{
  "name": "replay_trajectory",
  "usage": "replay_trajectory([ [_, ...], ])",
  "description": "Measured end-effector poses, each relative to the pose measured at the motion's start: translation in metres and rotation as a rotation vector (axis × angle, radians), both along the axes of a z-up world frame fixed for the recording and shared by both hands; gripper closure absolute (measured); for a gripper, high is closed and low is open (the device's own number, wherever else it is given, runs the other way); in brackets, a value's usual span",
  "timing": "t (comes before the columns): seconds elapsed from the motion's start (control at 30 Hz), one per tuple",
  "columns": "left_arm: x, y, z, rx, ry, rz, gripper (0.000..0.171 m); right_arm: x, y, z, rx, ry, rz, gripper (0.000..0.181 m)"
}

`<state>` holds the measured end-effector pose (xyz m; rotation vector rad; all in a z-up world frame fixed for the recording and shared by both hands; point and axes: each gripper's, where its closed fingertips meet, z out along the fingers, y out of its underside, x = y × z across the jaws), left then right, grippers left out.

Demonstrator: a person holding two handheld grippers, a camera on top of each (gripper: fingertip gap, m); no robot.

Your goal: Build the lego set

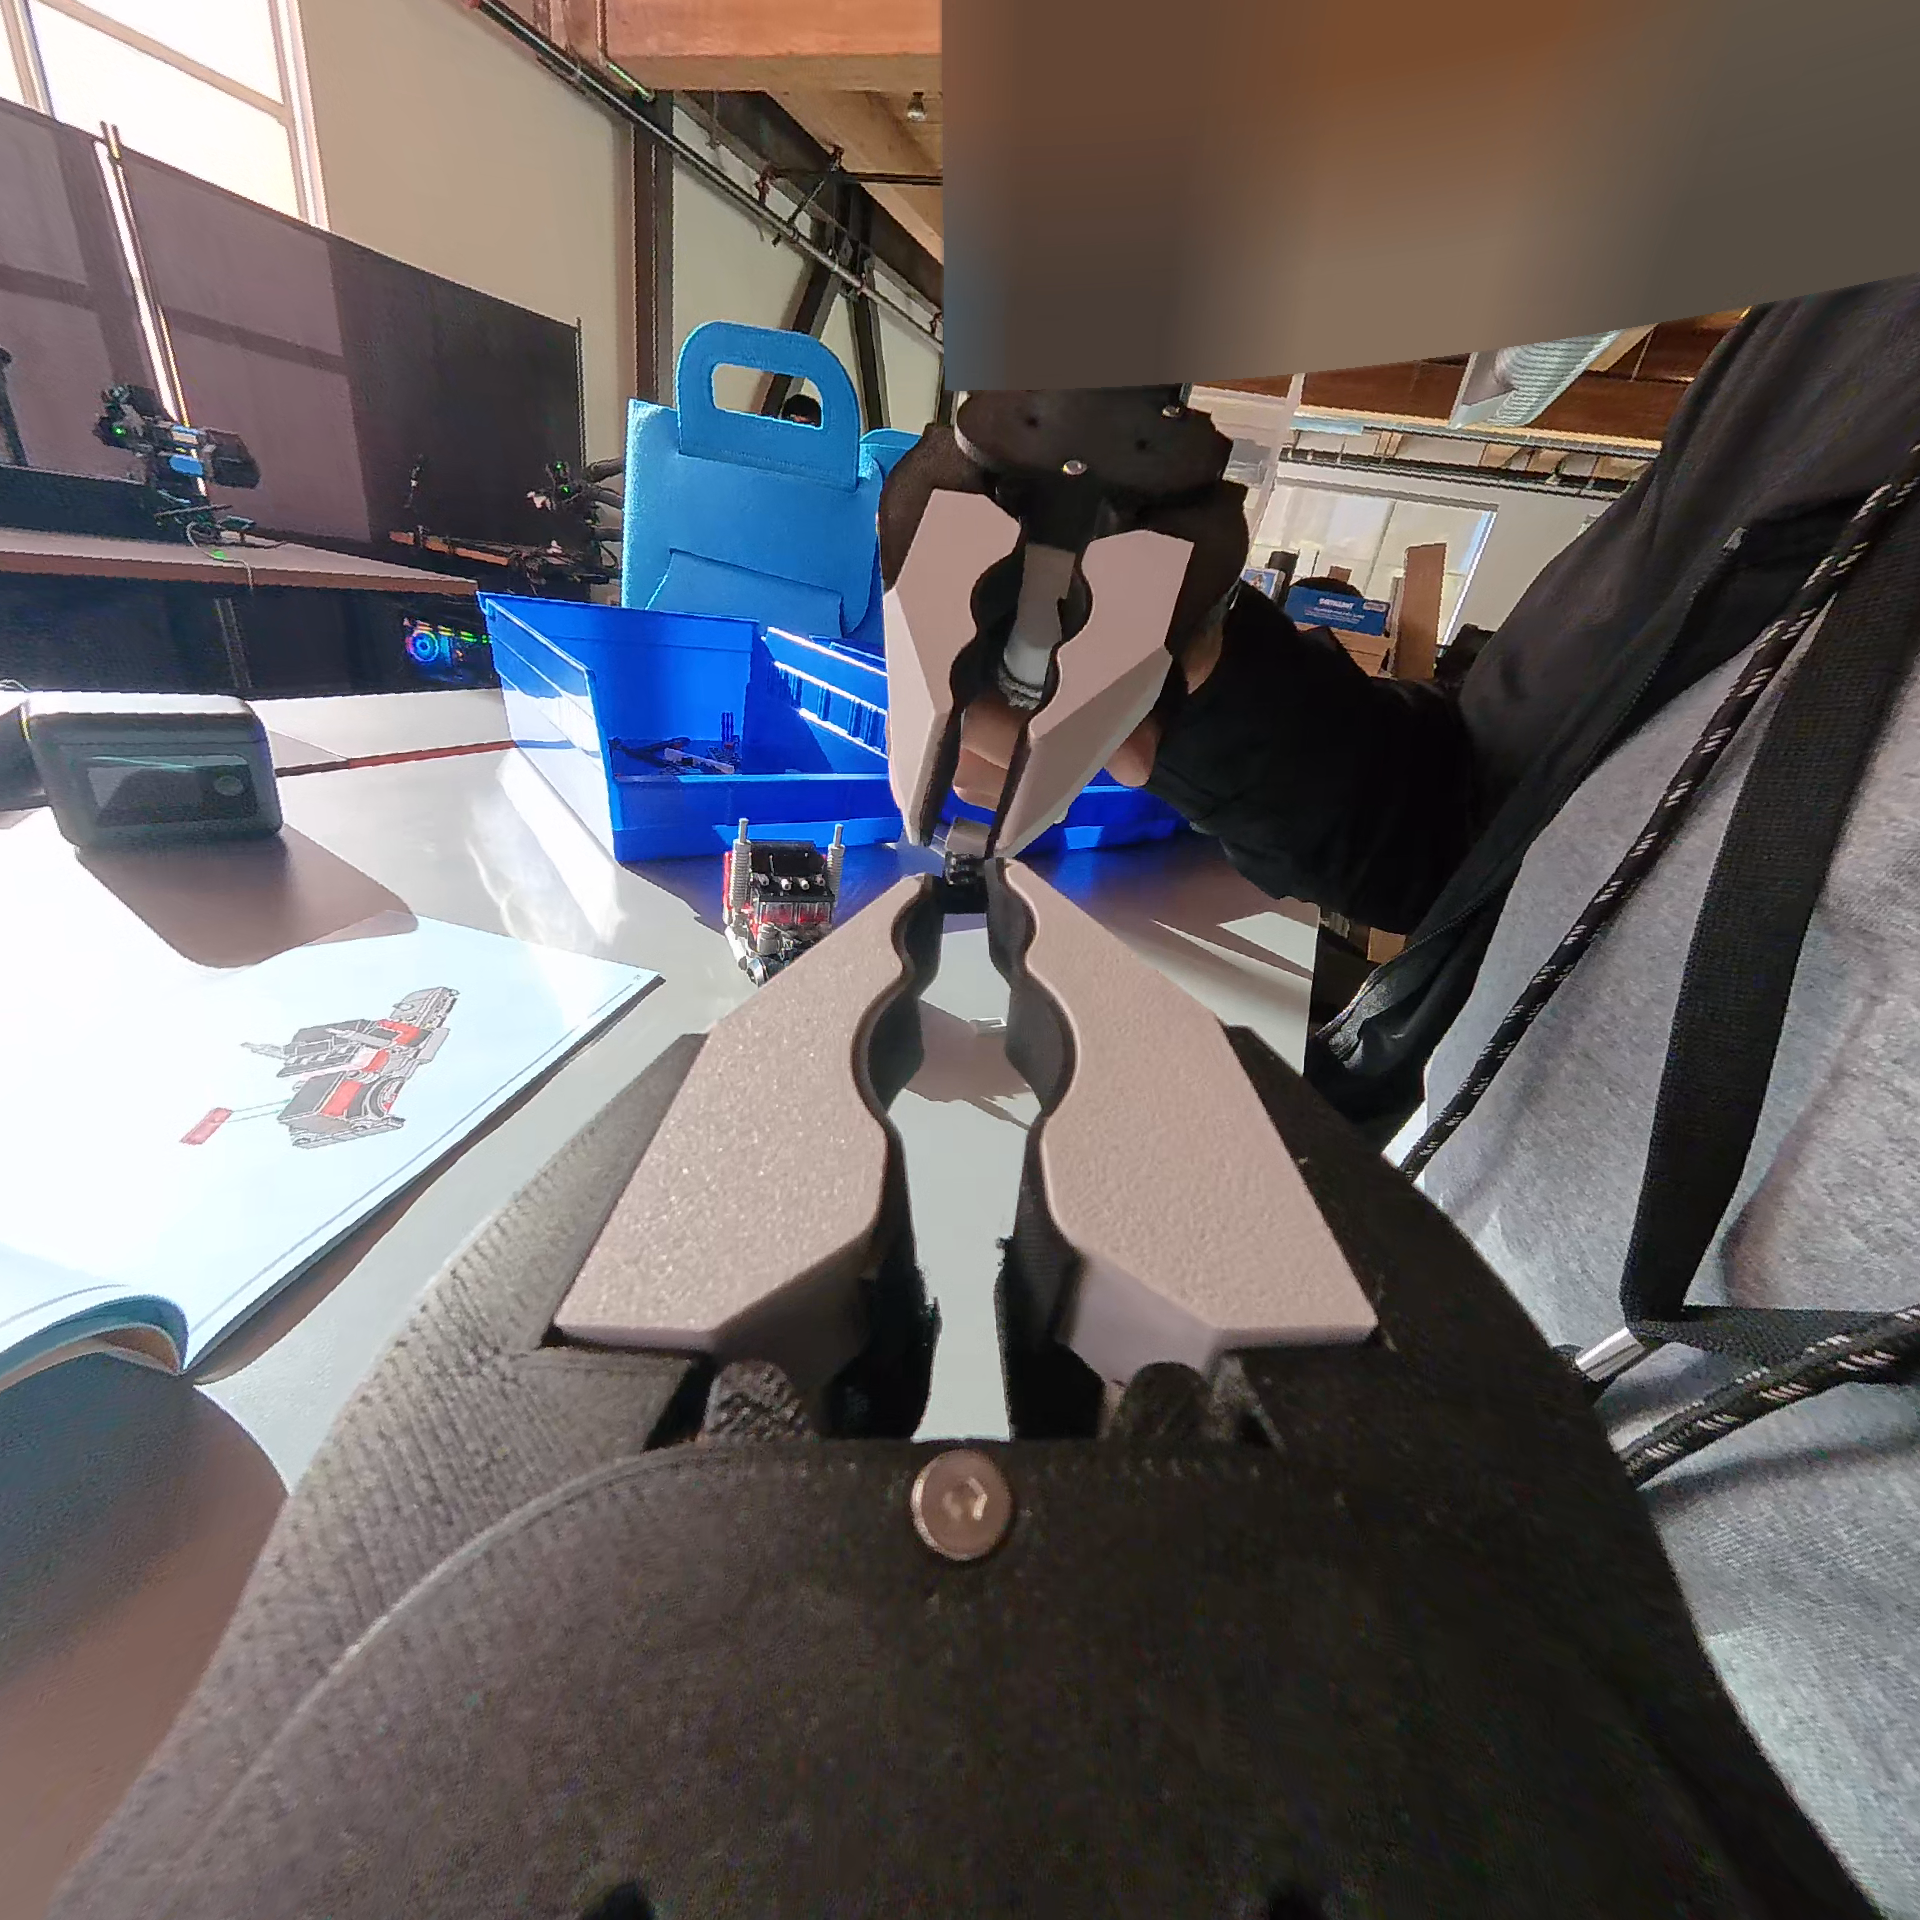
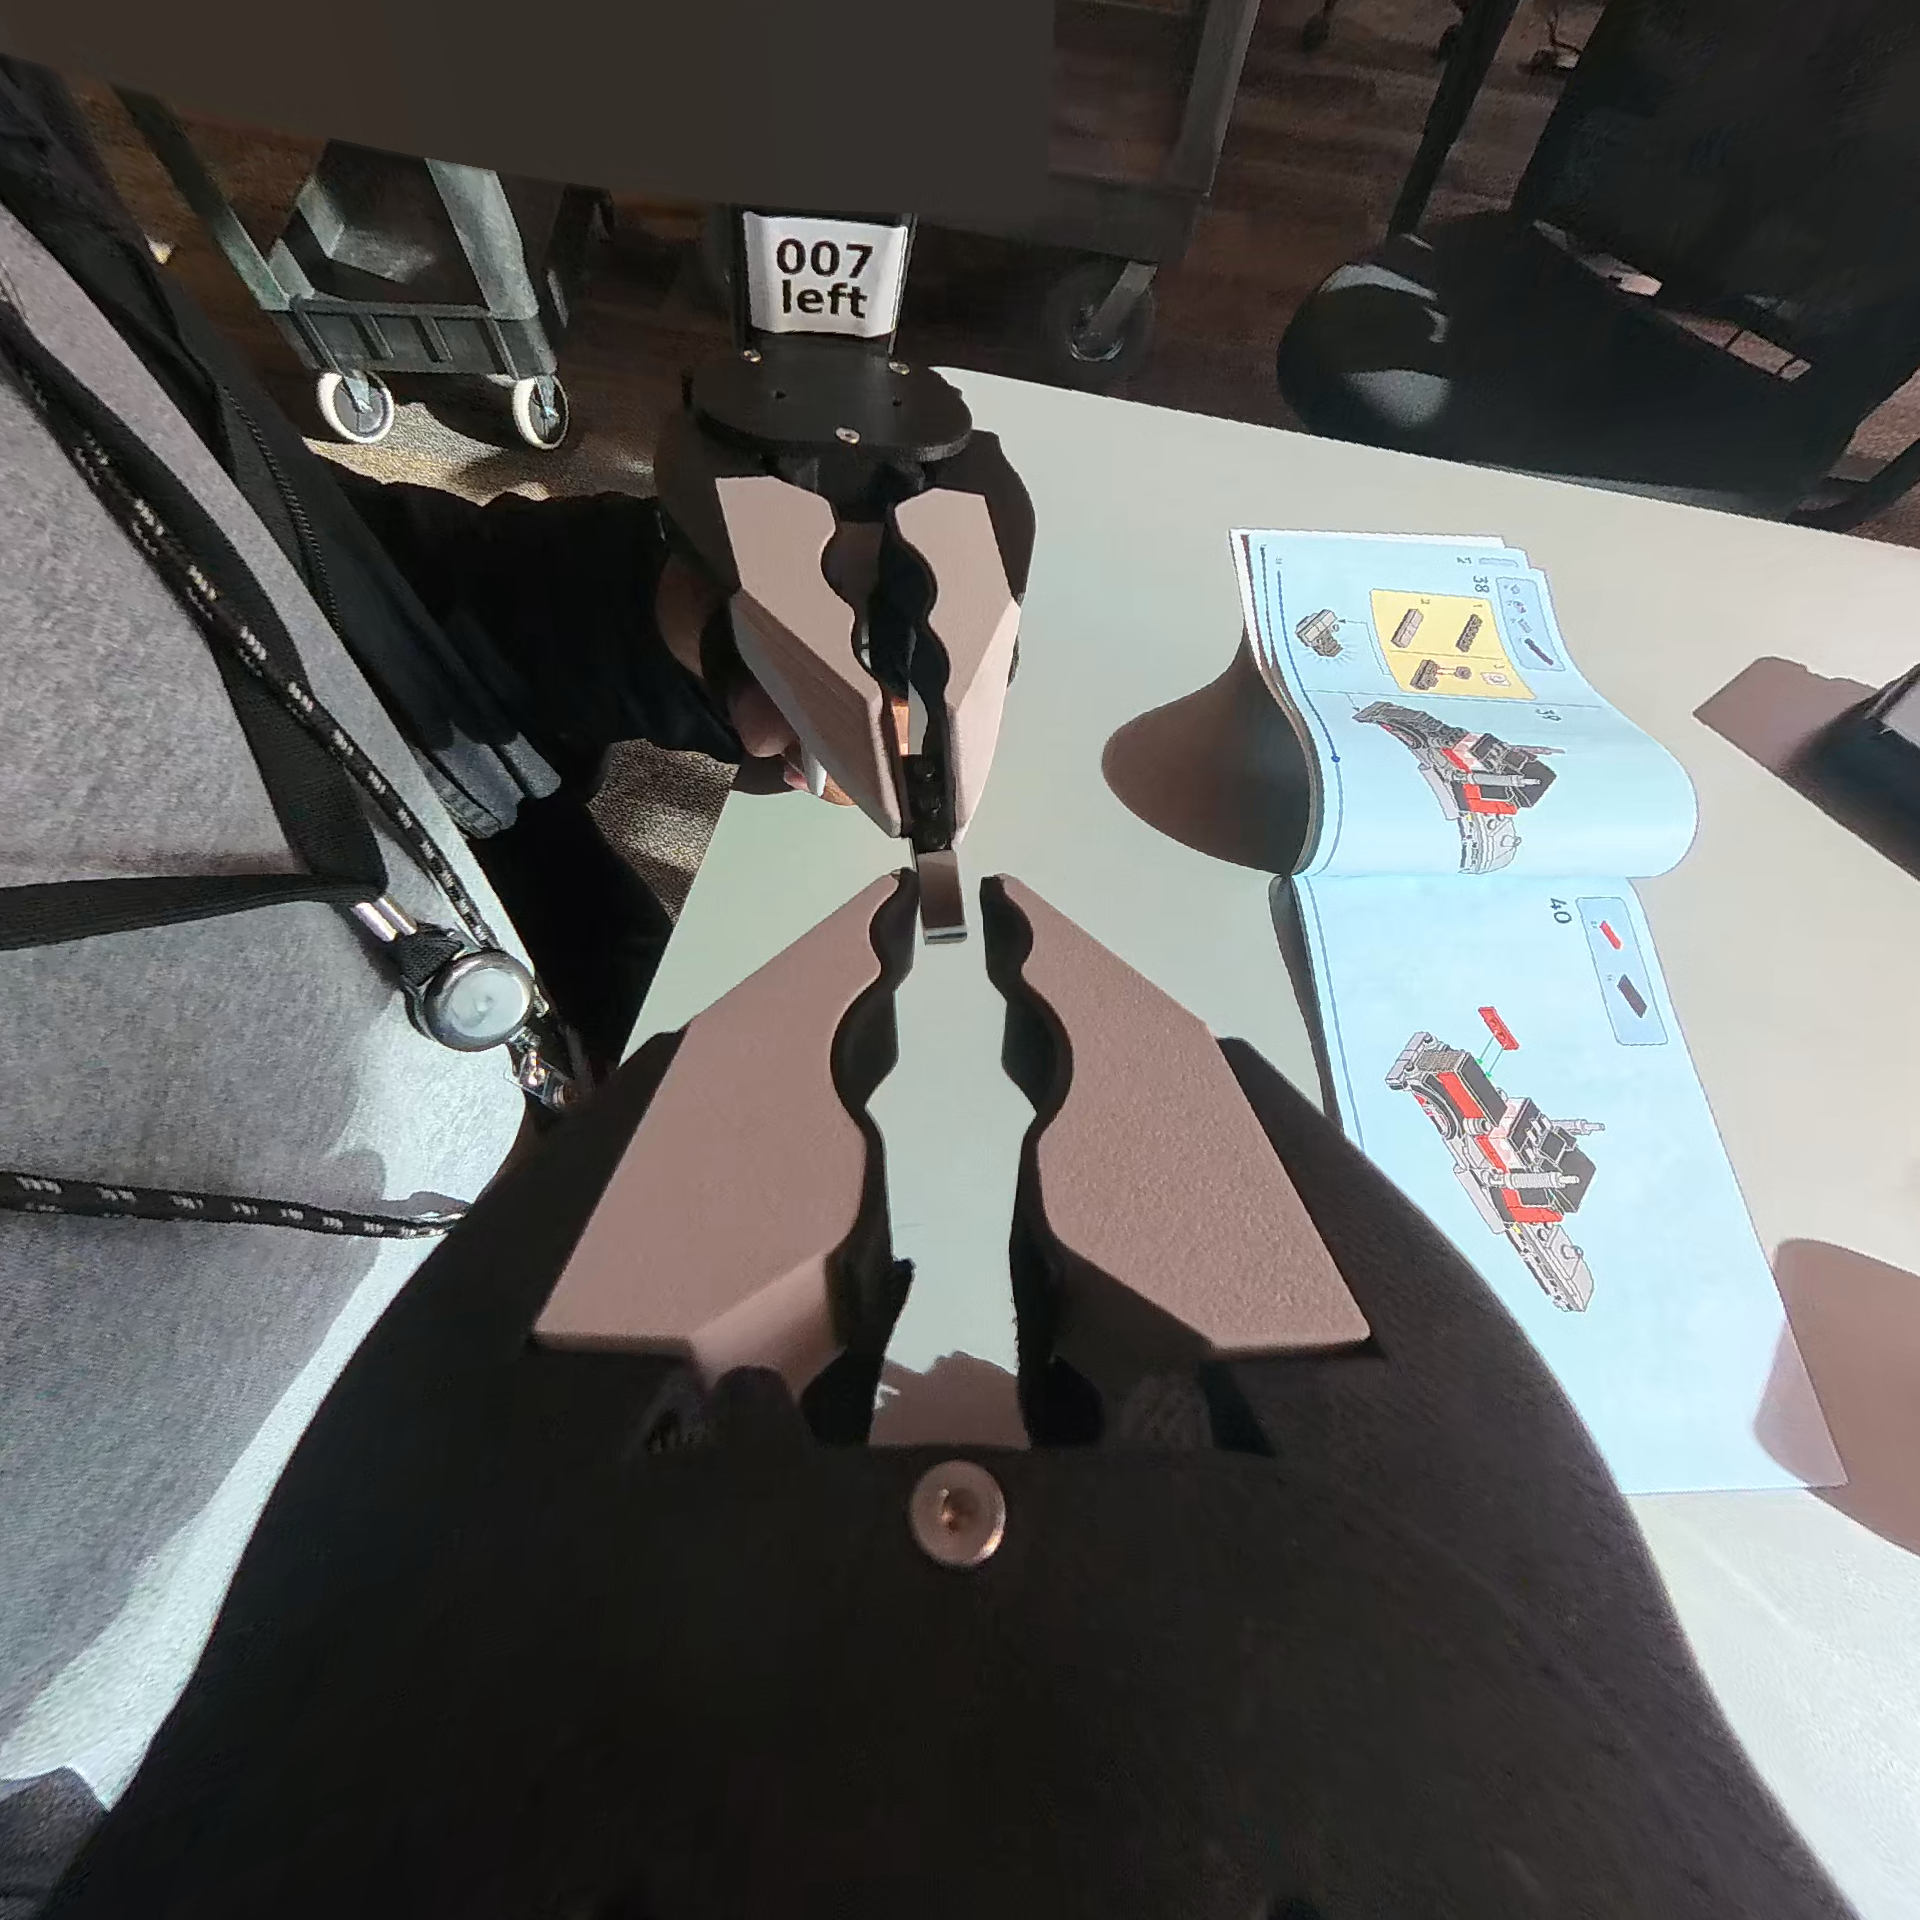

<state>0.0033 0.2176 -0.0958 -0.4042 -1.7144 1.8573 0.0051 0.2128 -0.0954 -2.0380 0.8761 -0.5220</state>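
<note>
Your left gripper [image 1: 958,881] is clamped on a small black studded piece [image 2: 928,792], fingertips pinched tight on it above the grey table [image 1: 436,831]. A grey flat piece [image 2: 940,902] sticks out from the black one toward your right gripper [image 2: 940,881]. Right gripper's fingertips stand apart on either side of that grey piece; left tip looks about touching, right tip has a clear gap. In the left wrist view the two grippers meet tip to tip. Partly built red-and-black truck model [image 1: 781,906] sits on the table just left of the tips, in front of the blue parts bin [image 1: 665,717]. Instruction booklet [image 2: 1475,935] lies open on the table, well apart from the pieces. A dark device [image 1: 156,769] rests farther back on the table.
</note>
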Motion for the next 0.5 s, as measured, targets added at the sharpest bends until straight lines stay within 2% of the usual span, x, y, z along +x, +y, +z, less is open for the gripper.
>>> replay_trajectory([
  [0.37, 0.0011, 0.0008, 0.0009, -0.004, 0.006, 0.0, 0.163, -0.0009, -0.001, 0.0011, 0.004, 0.0, 0.002, 0.167],
  [0.5, 0.0024, 0.0003, 0.001, -0.002, 0.01, 0.006, 0.163, -0.0016, -0.0024, 0.0013, 0.008, -0.014, -0.008, 0.16],
])
